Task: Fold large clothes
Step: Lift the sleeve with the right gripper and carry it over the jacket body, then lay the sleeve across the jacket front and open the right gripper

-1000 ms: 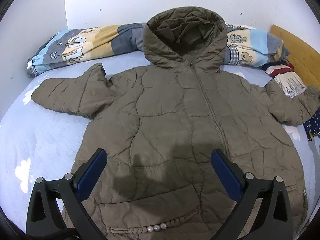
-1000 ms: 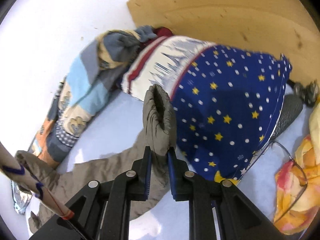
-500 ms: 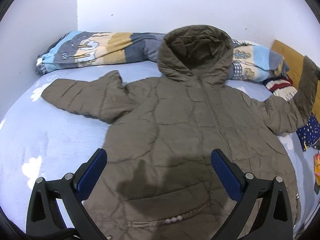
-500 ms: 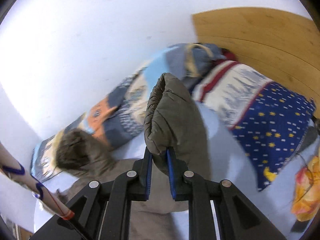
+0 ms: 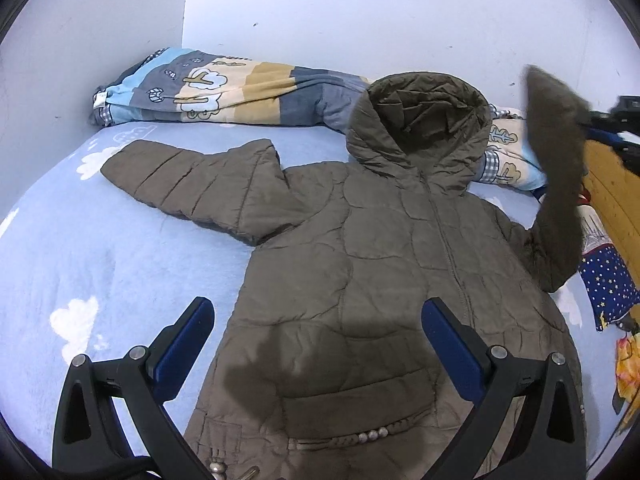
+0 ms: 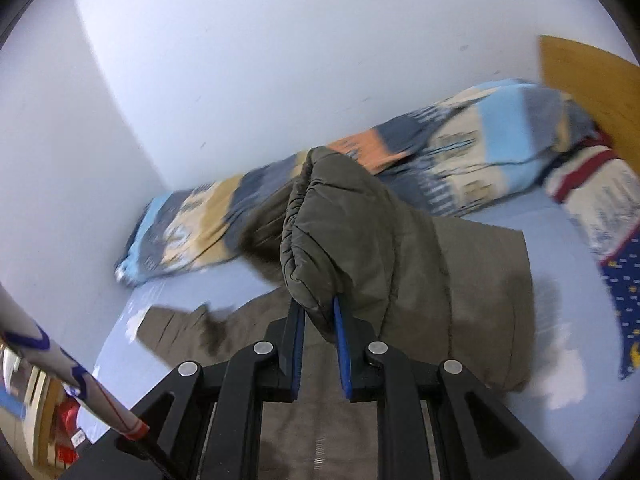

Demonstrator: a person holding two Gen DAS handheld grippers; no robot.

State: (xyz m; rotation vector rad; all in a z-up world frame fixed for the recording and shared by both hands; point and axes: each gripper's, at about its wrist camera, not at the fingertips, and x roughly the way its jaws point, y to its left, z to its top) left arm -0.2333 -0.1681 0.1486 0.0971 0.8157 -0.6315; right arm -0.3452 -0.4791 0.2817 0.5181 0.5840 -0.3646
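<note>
An olive quilted hooded jacket (image 5: 372, 264) lies face up on the light blue bed sheet (image 5: 80, 264), zipper closed, hood toward the wall. Its left sleeve (image 5: 200, 184) lies flat, spread out to the left. My right gripper (image 6: 318, 312) is shut on the cuff of the right sleeve (image 6: 352, 240) and holds it raised above the jacket body; the raised sleeve (image 5: 556, 152) shows at the right of the left wrist view. My left gripper (image 5: 318, 320) is open and empty, hovering above the jacket's lower front.
A rolled patterned quilt (image 5: 224, 92) lies along the white wall behind the hood. A star-print blue cloth (image 5: 608, 280) and a striped pillow (image 6: 592, 196) sit at the right by the wooden headboard (image 5: 616, 192). A yellow-red cloth (image 5: 628, 364) lies at the far right edge.
My right gripper has lifted the right sleeve off the bed and swung it up and over toward the jacket body. My left gripper has pulled back and shifted left, still open.
</note>
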